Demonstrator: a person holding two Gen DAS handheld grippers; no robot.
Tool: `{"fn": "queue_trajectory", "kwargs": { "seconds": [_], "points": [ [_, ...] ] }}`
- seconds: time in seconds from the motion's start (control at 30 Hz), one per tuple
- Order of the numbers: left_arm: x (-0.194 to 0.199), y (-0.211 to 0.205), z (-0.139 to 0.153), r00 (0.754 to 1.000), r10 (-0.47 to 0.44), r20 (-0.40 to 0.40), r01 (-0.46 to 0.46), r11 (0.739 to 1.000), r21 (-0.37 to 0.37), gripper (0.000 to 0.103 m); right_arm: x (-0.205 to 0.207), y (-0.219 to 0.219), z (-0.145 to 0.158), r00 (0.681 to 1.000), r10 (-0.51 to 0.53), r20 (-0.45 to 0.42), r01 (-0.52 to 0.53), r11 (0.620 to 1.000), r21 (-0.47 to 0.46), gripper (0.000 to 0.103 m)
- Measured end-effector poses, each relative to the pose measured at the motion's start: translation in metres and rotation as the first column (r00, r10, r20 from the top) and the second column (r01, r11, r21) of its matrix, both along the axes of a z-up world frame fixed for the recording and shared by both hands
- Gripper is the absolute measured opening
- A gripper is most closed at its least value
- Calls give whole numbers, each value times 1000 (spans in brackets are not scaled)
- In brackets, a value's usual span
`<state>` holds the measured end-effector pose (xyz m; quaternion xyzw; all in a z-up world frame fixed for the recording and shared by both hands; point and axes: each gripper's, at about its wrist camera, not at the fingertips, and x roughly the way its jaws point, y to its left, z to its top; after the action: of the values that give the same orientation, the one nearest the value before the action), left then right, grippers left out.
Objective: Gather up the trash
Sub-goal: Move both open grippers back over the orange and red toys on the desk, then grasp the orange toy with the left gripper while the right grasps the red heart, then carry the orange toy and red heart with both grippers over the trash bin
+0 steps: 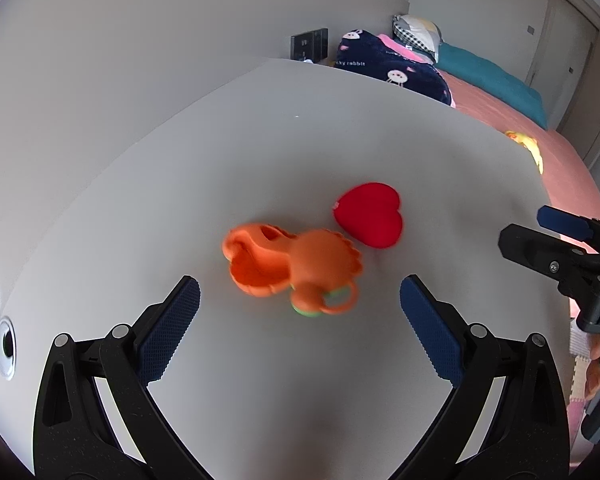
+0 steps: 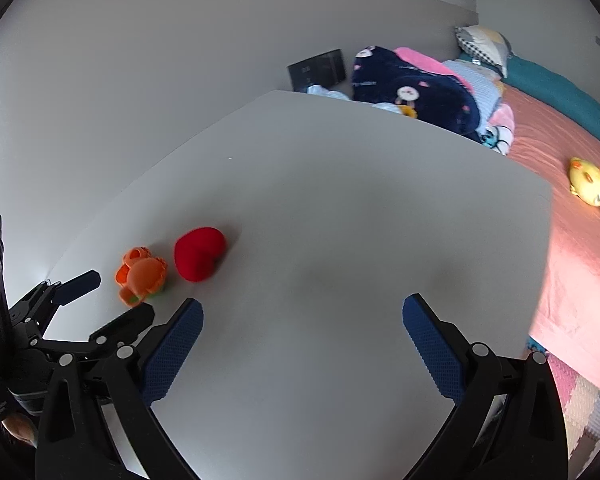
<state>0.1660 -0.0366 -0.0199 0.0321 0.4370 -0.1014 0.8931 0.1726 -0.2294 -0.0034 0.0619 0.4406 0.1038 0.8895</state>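
Nearest, our left gripper (image 1: pixel 300 312): jaws spread wide, released, holding nothing, poised low over the white table (image 1: pixel 340 152). Our right gripper (image 2: pixel 303 332): likewise spread and empty, over bare tabletop.

Next out, just ahead of the left fingers: orange toy (image 1: pixel 296 266), soft-edged with blur, a green piece showing at its underside, lying on the table. Just beyond it to the right: red heart-shaped cushion (image 1: pixel 370 216); we cannot tell whether the two touch.

Past the table's far edge: bed with pink sheet (image 2: pixel 572 248), yellow plush (image 2: pixel 588 184) on it, navy rabbit-print blanket (image 1: pixel 388 68), teal pillow (image 1: pixel 496 84).
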Motion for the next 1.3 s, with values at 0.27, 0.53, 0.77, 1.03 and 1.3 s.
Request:
{"fn": "queue_trajectory", "kwargs": {
  "seconds": [0.27, 0.53, 0.77, 1.03, 1.3],
  "points": [
    [22, 2, -4, 999, -37, 9, 36, 999, 28, 96, 25, 22, -6, 999, 31, -18, -30, 999, 17, 99],
    [36, 5, -11, 998, -63, -5, 63, 997, 44, 80, 39, 40, -12, 998, 51, -31, -50, 998, 23, 99],
    [31, 23, -9, 999, -42, 29, 39, 995, 94, 80, 45, 64, -15, 995, 91, -34, -91, 996, 9, 99],
    [27, 57, -2, 999, 12, 42, -16, 996, 93, 80, 50, 86, -23, 995, 95, -44, -97, 994, -59, 76],
    [24, 59, -3, 999, 15, 35, -18, 996, 83, 80, 47, 92, -22, 994, 103, -45, -108, 986, -124, 49]
  ]
}}
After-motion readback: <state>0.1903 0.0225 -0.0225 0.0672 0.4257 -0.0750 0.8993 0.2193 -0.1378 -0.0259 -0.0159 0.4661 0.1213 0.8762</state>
